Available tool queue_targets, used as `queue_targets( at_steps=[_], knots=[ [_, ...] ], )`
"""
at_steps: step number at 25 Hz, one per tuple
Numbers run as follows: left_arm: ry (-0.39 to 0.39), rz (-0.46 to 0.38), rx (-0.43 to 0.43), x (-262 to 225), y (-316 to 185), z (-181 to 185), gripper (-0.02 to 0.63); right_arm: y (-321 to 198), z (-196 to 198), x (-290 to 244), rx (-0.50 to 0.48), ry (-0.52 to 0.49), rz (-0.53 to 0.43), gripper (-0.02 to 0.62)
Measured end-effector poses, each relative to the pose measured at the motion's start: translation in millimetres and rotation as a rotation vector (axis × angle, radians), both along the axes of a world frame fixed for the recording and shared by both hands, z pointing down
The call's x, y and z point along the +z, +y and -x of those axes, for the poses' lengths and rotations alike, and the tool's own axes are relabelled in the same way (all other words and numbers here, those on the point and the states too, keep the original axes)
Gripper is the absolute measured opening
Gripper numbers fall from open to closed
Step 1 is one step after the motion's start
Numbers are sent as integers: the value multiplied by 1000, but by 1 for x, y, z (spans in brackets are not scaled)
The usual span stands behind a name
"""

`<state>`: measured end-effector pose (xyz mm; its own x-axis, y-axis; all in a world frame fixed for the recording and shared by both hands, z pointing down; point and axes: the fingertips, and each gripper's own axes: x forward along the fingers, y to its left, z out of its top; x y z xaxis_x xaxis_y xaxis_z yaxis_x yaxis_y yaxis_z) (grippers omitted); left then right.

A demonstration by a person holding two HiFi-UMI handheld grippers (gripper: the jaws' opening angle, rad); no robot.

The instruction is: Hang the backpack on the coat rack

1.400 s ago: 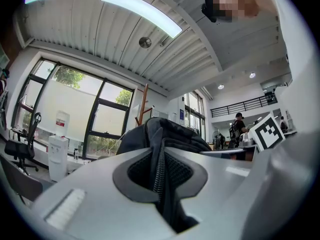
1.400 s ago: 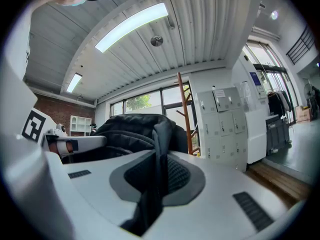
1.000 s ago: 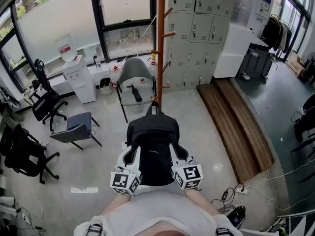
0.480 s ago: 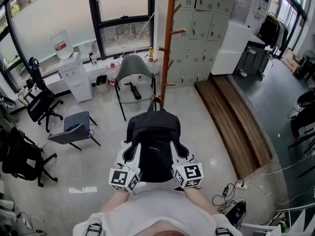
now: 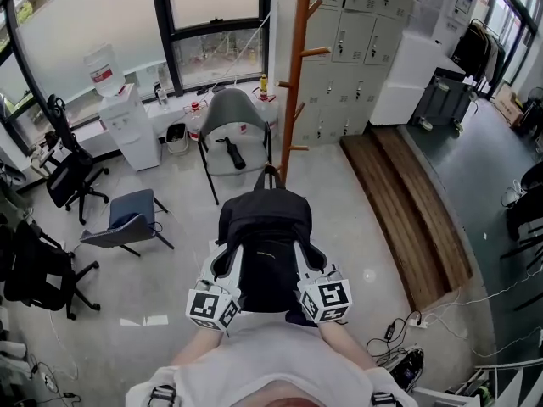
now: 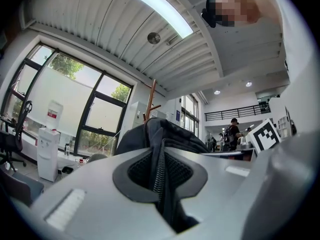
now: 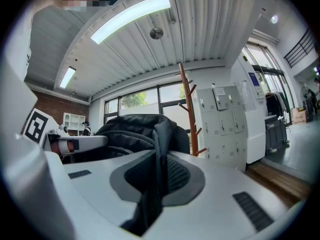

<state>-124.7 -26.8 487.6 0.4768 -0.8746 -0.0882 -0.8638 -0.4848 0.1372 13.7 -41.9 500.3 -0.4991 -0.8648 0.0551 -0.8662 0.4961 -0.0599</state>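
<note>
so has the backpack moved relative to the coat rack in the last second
Yes, slightly: in the head view the backpack has edged toward the coat rack, its top loop now beside the pole's foot instead of just below it.

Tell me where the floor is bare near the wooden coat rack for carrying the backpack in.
Bare pale floor lies between the orange-brown wooden coat rack and the long wooden platform, right of the black backpack. Left of the rack is crowded: a grey shell chair stands close beside it.
</note>
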Motion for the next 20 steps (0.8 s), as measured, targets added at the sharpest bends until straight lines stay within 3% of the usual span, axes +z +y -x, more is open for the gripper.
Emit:
queue_targets(
  at_steps=[20],
  knots=[
    [-24,4,-227,-6,-149,-50,35,-178,-44,-3,-249,-29,1,40]
  ],
)
